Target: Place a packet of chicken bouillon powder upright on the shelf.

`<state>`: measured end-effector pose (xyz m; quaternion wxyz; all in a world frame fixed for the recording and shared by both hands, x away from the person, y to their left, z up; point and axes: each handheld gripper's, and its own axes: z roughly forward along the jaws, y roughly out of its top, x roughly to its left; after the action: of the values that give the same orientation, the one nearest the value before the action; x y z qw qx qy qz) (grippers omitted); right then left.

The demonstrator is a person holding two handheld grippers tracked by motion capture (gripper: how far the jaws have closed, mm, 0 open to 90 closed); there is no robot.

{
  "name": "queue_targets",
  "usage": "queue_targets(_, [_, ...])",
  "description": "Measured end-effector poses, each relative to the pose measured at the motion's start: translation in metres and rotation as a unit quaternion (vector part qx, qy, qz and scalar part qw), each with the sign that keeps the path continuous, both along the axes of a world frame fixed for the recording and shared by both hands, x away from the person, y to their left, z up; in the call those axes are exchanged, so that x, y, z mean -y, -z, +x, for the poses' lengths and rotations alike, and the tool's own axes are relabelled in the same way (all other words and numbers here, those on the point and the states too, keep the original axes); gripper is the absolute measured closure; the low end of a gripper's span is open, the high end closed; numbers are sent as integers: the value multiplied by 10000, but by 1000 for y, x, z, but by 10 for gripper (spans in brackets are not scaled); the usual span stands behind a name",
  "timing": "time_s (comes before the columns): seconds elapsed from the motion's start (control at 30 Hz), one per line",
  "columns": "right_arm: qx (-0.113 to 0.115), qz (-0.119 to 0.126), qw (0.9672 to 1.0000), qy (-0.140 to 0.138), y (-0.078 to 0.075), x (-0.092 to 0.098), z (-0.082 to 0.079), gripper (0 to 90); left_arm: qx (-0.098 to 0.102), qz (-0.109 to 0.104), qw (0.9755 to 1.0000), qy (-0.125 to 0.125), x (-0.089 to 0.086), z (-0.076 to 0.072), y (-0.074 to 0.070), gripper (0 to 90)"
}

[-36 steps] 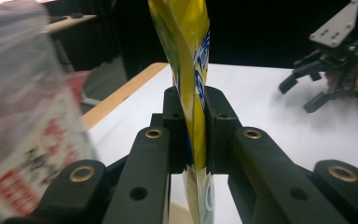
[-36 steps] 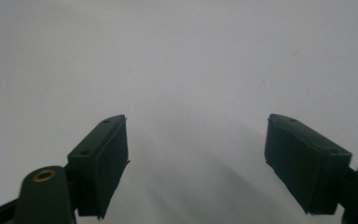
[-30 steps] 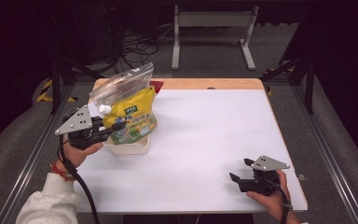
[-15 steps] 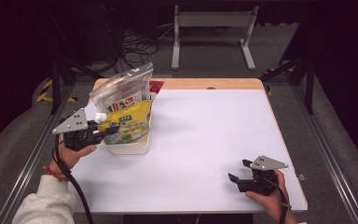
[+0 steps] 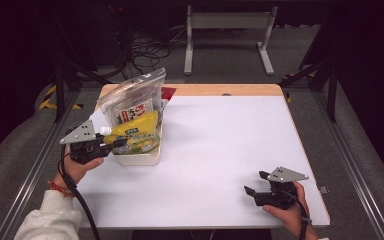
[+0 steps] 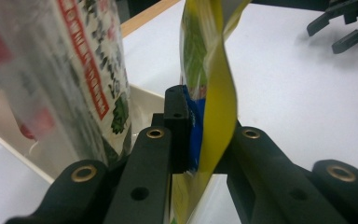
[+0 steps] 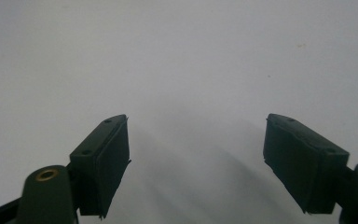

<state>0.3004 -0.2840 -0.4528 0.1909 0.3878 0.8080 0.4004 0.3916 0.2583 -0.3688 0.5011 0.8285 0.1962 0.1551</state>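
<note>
Yellow pouch (image 5: 136, 134) is pinched by the left gripper (image 5: 111, 145) over the white bin (image 5: 140, 157); right gripper (image 5: 256, 183) rests on the surface (image 5: 220, 145), fingers spread.

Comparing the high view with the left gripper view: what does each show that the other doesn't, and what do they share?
High view alone: the person's hands, the floor and metal frame beyond the table.
Left gripper view alone: the pads pinching the yellow pouch up close.
Shared: the yellow pouch held by the left gripper, the clear bag, the white bin, and the right gripper open on the table.
</note>
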Motion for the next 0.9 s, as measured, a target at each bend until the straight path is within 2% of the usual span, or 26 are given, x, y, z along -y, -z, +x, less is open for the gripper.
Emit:
queue_targets(0.03, [15, 7, 10000, -5, -1, 0, 0, 226, 2, 41, 10000, -21, 1, 0, 1, 823])
queue_targets(0.5, [32, -17, 10000, -74, -1, -4, 1, 226, -202, -90, 9994, -264, -2, 2, 18, 824])
queue_targets(0.73, [22, -35, 9999, -118, 0, -6, 2, 226, -324, -96, 9990, -299, -3, 1, 27, 825])
queue_targets(0.9, [23, -44, 9999, -143, -1, -7, 3, 226, -311, -87, 9990, -320, -3, 0, 29, 825])
